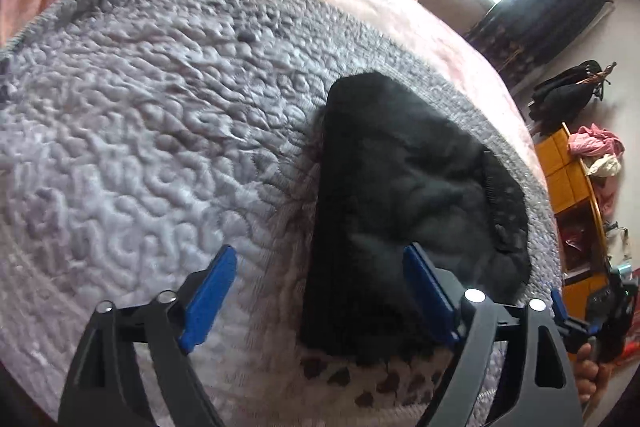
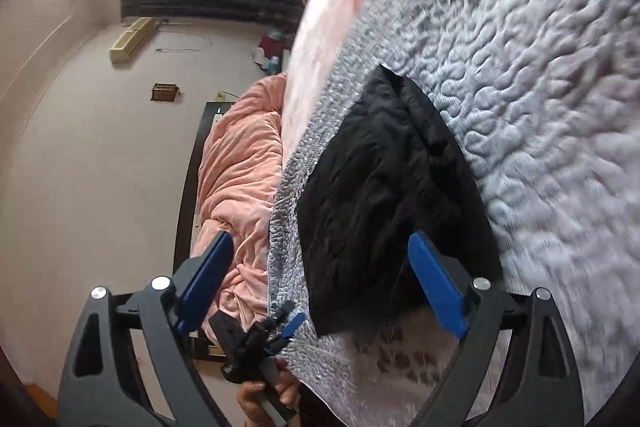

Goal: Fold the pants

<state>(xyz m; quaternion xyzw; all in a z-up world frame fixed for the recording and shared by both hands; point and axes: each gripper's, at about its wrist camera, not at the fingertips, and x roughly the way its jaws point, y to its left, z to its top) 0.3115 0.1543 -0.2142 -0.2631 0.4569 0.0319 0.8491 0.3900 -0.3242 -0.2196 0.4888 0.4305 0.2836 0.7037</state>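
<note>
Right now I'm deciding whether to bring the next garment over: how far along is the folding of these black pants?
Done: the black pants lie as a compact folded bundle on the grey quilted bedspread. In hand: nothing; the left gripper and right gripper both stand open and empty, with no cloth pinched. Left: little that shows, perhaps smoothing the rumpled top layer.

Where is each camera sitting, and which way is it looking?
Left wrist view: sits on the left hand-held gripper, looking down at the black pants on the grey quilt; the other gripper and a hand show at right.
Right wrist view: sits on the right hand-held gripper, rolled sideways, looking along the bed toward the wall; the other gripper and hand show below.
Both share the pants, quilt and pink blanket. Both grippers are open and empty.
</note>
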